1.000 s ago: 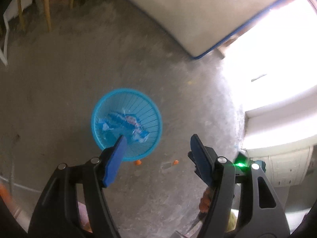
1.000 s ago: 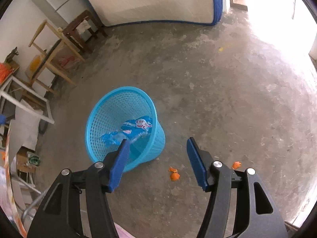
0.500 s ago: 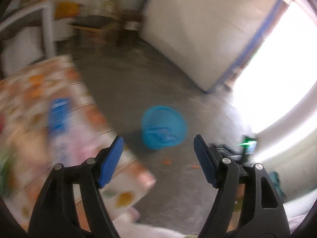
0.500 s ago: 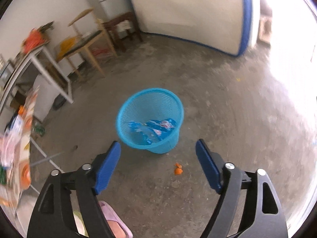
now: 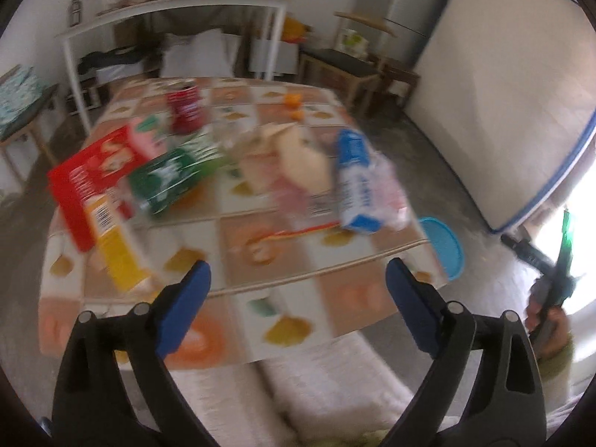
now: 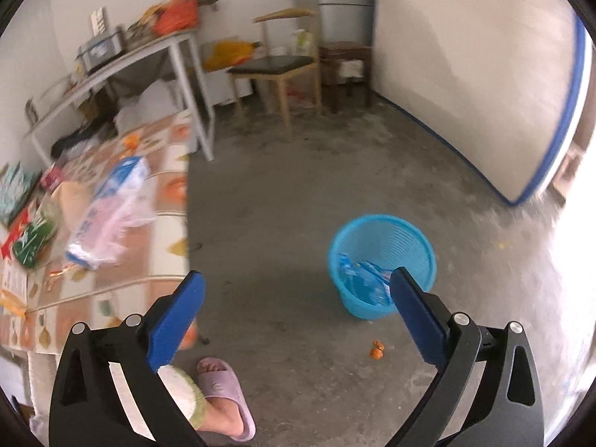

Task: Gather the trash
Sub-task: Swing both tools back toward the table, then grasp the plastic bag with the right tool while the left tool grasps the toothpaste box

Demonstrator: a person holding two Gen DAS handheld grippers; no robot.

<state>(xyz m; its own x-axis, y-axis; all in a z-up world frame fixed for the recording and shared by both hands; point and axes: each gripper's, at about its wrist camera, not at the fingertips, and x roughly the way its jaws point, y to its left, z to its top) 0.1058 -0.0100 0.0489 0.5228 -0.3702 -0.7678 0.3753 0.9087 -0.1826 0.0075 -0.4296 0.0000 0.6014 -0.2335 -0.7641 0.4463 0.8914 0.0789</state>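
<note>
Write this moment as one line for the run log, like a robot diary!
left claw: opening, empty, over table | right claw: opening, empty | basket: holds wrappers

Left wrist cam sits above the near edge of the table [image 5: 335, 246] and looks down and across it toward the far wall, with the white shelf [image 5: 175, 3] at the back. It's pretty close, and the tabletop fills most of the frame. Right wrist cam is off the table's right side, angled down at the concrete floor [image 6: 298, 193], a bit farther back. Both views catch the blue basket [image 5: 445, 246] [image 6: 381, 264], the table's right edge, the blue-and-white bag [image 5: 355, 182] [image 6: 111, 205], and the leaning white panel with blue trim [image 5: 514, 85] [image 6: 476, 85]. Motion blur on both.
</note>
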